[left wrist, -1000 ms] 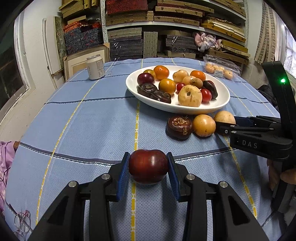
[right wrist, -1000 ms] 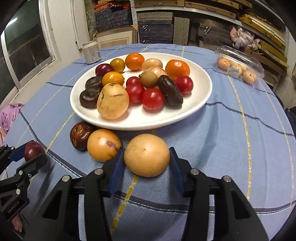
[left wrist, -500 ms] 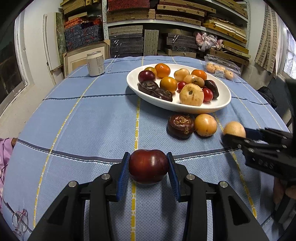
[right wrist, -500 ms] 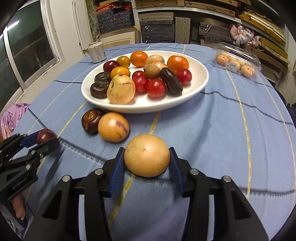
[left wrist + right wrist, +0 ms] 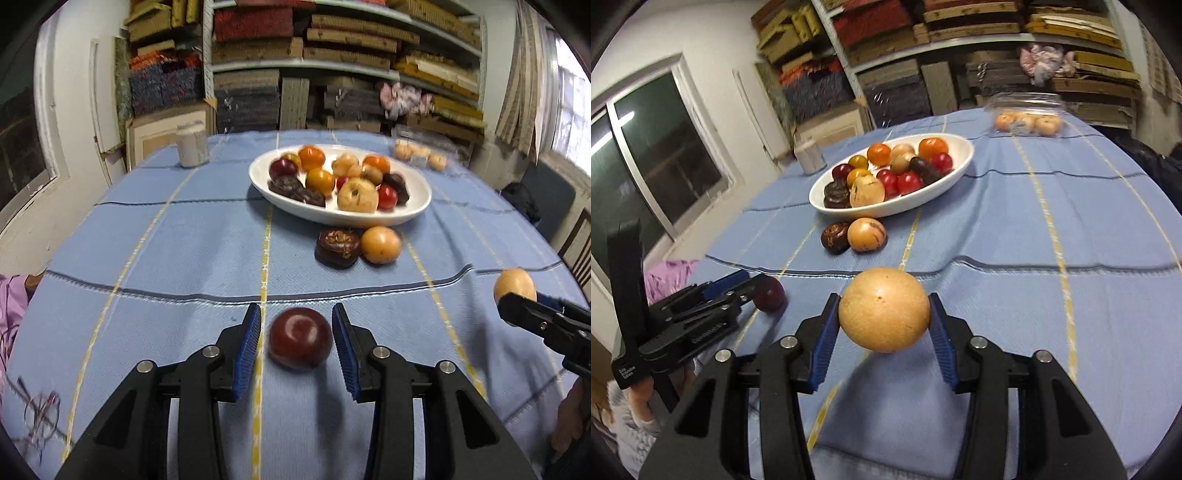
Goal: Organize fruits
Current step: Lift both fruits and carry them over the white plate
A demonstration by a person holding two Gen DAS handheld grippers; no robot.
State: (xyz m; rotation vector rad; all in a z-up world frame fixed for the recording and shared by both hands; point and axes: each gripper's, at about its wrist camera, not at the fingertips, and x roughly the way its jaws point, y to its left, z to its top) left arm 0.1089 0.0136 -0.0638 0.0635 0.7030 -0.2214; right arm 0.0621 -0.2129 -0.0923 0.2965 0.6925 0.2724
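**Two fruits at the near edge, one gripped and one lying loose**

The left tongs (image 5: 294, 332) are pointing down at the near edge of the tabletop (image 5: 166, 240), with the dark red fruit (image 5: 299, 343) sitting between the blue pads. The pads are standing slightly apart from it: a narrow gap is showing on the left side and a hairline one on the right, so they are not pressing on it. The fruit is casting a shadow on the blue cloth just below it.

The right tongs (image 5: 882, 317) are clamping a round tan fruit (image 5: 884, 308), both pads pressing its sides, and are holding it above the cloth near the near right edge.

The white oval plate (image 5: 417, 206) is sitting around the tabletop's middle, carrying orange, red, tan and dark fruits. Just in front of it, a wrinkled dark fruit (image 5: 338, 247) and a yellow-orange fruit (image 5: 380, 244) are lying on the cloth, touching each other. A pale can (image 5: 191, 144) is standing towards the far left edge, and a clear pack of small tan fruits (image 5: 421, 153) is lying towards the far right edge.
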